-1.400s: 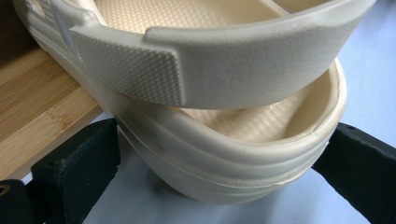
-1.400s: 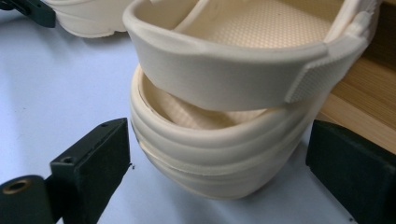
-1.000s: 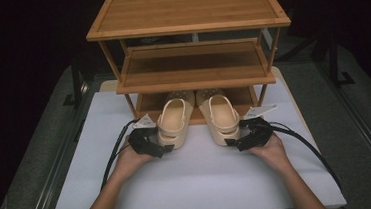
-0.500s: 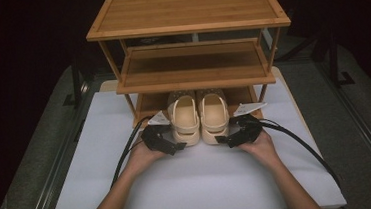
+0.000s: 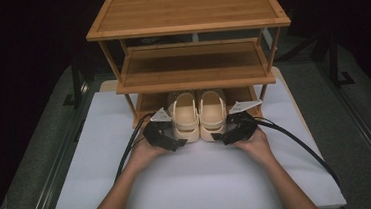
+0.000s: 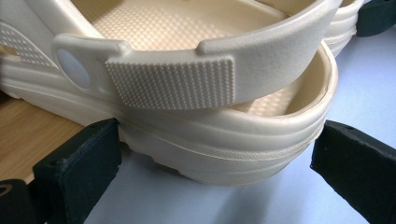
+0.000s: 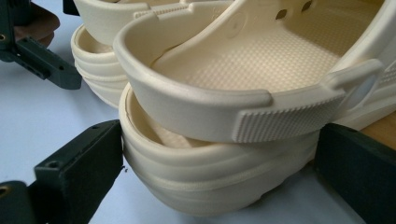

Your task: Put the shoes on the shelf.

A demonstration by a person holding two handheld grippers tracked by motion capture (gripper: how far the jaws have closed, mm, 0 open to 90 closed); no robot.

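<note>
**Pair of clogs parked at the mouth of the bottom shelf**

The two cream clogs sit side by side at centre frame of the high view, the left clog and the right clog touching or nearly so, toes tucked under the rack's lowest shelf and heels out over the white counter. I judge they lie that way because I am feeding them in toe first, as a matched pair, so they end up squared on the shelf.

My left gripper is at the left clog's heel. In the left gripper view the jaws straddle the heel of that clog: the jaw at the left of that frame touches or nearly touches the sole, the other stands apart, so the jaws are spread and not clamped. My right gripper mirrors it; in the right gripper view the heel sits between parted jaws, close to both, with no squeeze evident. A loose straddle lets me steer each heel without lifting.

The wooden shoe rack fills the upper frame, its upper tiers bare.
</note>
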